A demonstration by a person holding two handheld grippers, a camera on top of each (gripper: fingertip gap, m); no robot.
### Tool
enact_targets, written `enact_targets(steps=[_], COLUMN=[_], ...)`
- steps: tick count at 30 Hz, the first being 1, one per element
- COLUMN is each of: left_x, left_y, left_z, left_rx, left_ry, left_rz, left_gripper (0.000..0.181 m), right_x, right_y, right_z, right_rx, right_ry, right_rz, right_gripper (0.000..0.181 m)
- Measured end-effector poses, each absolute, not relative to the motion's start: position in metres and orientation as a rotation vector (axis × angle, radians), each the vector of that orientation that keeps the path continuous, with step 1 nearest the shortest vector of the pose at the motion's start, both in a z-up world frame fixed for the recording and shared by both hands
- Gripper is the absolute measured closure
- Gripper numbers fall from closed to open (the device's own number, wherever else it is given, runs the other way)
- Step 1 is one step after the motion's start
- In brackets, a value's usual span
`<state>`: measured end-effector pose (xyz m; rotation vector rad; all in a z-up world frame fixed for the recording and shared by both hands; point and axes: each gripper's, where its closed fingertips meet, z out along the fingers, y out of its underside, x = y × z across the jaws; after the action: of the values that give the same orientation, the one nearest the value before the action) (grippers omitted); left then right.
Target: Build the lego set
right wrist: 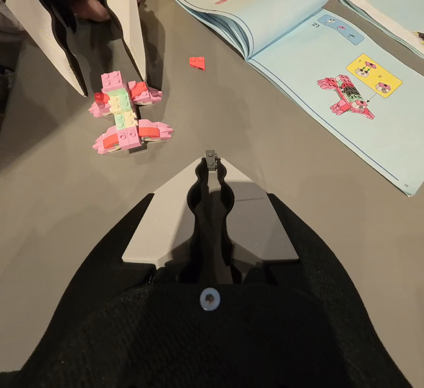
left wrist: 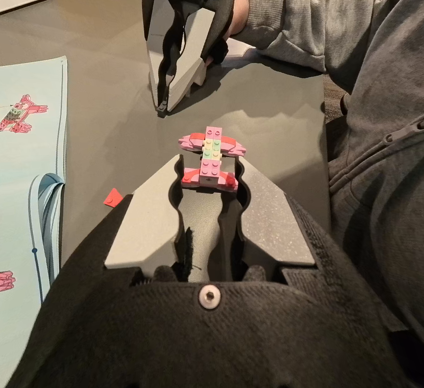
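Note:
The lego model (left wrist: 210, 147), a flat pink, red and pastel creature with four splayed legs, lies on the grey table (left wrist: 103, 32). My left gripper (left wrist: 210, 157) is open, with its fingertips on either side of the model's near end; I cannot tell if they touch it. My right gripper (right wrist: 211, 159) is shut on a small grey piece (right wrist: 210, 157), with its tip low at the table just beyond the model. The right wrist view shows the model (right wrist: 128, 110) ahead to the left, with the left gripper (right wrist: 114, 87) straddling its far end. The right gripper (left wrist: 163, 108) also shows in the left wrist view.
A loose red wedge plate (right wrist: 197, 63) lies on the table between the model and the open instruction booklet (right wrist: 321, 78). A second booklet (right wrist: 390, 9) lies at the far right. A person's grey sleeve (left wrist: 298, 9) and body fill the right side. The table edge (left wrist: 324, 147) runs right of the model. The grippers' ends are close to 10 cm from one another.

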<state>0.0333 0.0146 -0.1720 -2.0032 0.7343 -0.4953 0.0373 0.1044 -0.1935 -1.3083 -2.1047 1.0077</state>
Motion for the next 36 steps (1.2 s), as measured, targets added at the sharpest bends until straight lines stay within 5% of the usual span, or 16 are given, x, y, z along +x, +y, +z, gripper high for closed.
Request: enact_targets(steps=[36], left_x=[0.0359], left_y=[0.0116], left_z=[-0.1654], left_rx=[-1.978], left_ry=[0.732], left_rz=[-0.546], left_gripper=[0.144], right_x=[0.0370], right_y=[0.1032], right_z=[-0.1929], right_rx=[-1.283], right_ry=[-2.109], right_rz=[1.001], right_gripper=[0.173])
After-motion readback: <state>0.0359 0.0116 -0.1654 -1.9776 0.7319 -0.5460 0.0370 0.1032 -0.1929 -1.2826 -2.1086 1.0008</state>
